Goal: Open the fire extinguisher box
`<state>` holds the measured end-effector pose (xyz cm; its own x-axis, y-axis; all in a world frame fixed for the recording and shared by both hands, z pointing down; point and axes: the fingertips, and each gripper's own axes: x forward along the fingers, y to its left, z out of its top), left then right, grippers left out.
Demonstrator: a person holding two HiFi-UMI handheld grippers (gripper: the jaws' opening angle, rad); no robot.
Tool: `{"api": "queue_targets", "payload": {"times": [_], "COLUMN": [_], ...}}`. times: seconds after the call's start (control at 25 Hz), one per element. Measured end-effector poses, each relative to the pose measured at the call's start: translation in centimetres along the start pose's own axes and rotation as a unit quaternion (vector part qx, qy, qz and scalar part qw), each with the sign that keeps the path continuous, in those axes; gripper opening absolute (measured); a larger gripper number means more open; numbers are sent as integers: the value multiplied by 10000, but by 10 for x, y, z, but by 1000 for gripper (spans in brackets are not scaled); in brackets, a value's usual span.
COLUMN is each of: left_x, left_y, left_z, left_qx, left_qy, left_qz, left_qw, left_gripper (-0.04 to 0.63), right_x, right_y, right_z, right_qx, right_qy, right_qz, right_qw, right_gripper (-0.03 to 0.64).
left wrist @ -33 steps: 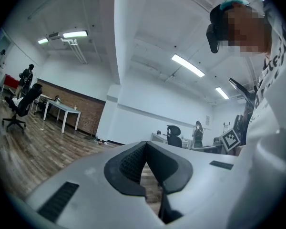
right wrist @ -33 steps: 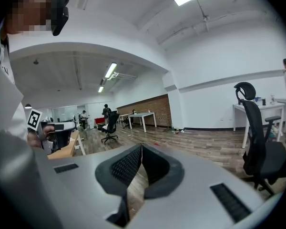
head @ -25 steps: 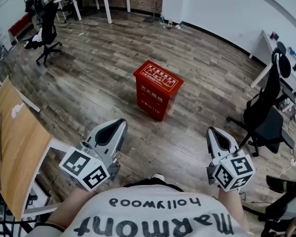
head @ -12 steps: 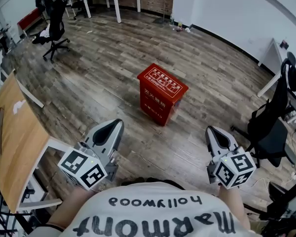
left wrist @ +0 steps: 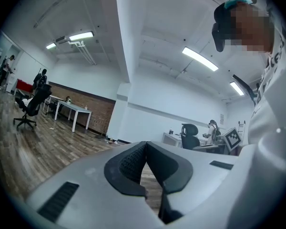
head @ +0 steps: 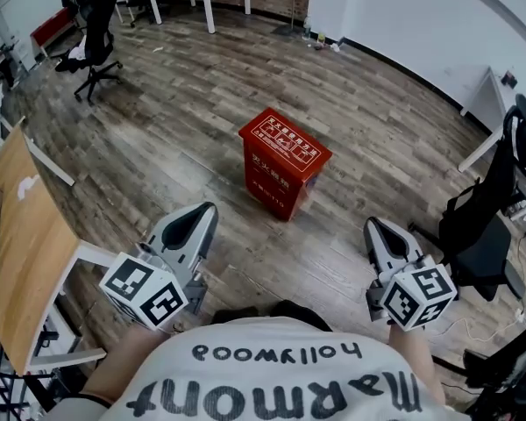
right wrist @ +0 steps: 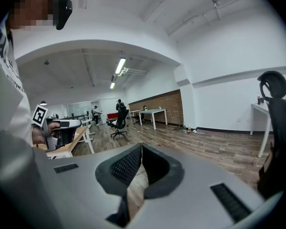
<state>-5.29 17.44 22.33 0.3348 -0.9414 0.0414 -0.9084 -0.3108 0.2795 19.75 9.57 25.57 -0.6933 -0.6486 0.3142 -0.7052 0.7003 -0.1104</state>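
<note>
A red fire extinguisher box (head: pixel 285 160) is seen upright, lid down, on a wooden floor (head: pixel 184 121). The left gripper (head: pixel 202 210) and right gripper (head: pixel 374 226) are held well short of it, jaws together. A black office chair (head: pixel 482 222) is seen at right.

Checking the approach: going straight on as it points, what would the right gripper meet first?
Probably only the wooden floor well ahead; the right gripper is aimed past the red fire extinguisher box, which sits to its left. Depth is unclear.

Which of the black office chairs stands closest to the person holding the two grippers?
The chair at the right edge, just beside the right gripper; the other chair stands far off at top left, beyond the red box.
</note>
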Motion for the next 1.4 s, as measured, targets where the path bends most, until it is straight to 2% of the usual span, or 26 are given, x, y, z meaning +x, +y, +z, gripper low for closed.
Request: {"api": "queue_targets", "payload": {"times": [0.32,0.48,0.76,1.4], "left_x": [-4,3,40,112], "left_y": [4,14,31,69], "left_z": [-10,-11,0,0], "left_qx": [-3,-69,-44,-201], "left_qy": [222,253,177,419], "left_qz": [126,166,-105,-374], "left_qw": [9997,9995,9998,9982], "left_gripper": [8,8,8,8], "right_x": [12,22,40,94], "right_y": [-2,-2,-16,-48], "right_z": [-13,-12,-6,-1], "right_qx": [228,184,254,428], "right_qy": [177,190,181,398], "right_qz": [111,138,-40,-242], "right_qw": [9995,9996,9995,9980], "right_gripper": [9,9,9,9]}}
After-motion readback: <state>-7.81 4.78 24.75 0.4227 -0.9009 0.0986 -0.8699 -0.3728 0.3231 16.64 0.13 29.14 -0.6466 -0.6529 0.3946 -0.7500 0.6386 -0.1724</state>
